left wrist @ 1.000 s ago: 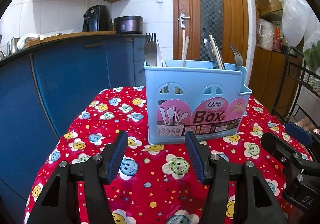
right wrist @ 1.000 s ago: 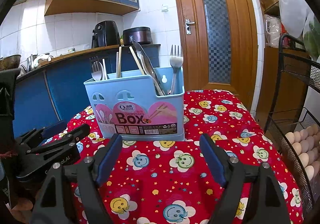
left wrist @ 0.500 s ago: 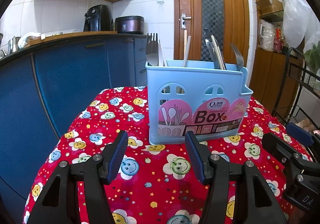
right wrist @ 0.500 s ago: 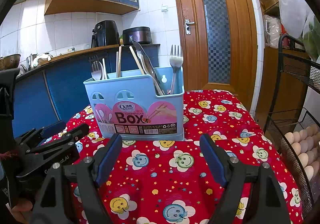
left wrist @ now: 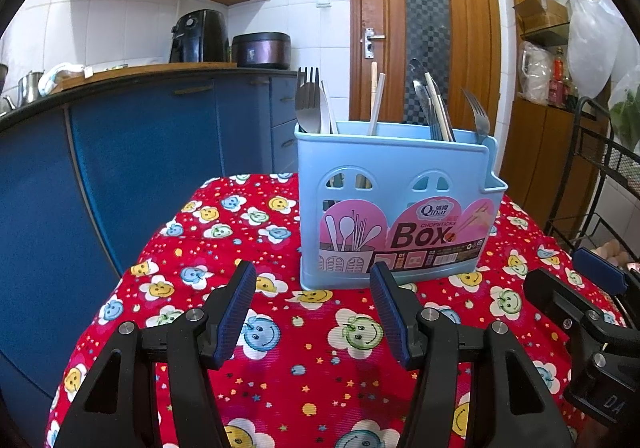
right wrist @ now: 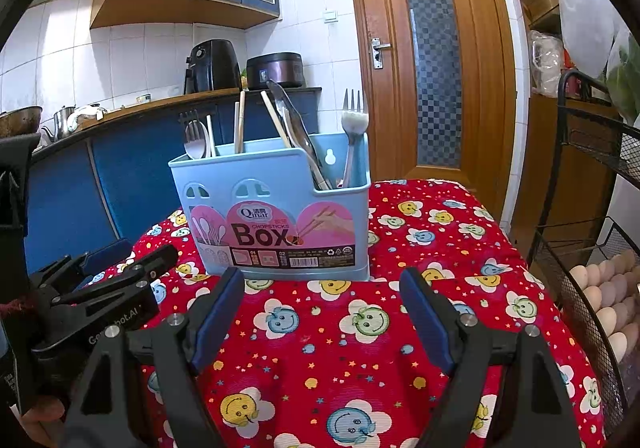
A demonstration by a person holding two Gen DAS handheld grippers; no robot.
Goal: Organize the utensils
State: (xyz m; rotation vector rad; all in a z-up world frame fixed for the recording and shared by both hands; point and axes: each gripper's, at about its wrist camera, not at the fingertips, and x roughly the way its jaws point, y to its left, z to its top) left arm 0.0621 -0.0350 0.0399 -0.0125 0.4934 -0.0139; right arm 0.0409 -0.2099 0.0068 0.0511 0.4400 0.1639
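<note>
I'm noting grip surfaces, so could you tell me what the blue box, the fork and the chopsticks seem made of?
Blue box: probably moulded plastic, smooth, with cut-out windows.
Fork: metal, by its silvery shine.
Chopsticks: pale matte sticks, perhaps wood or bamboo.

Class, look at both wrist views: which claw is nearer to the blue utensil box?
Left, narrowly. The left claw hangs open just before the blue utensil box, its right finger nearly touching it; the right claw is open, slightly back.

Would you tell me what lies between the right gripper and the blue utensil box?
Only bare tablecloth lies between the right gripper and the utensil box, per the right wrist view.
</note>
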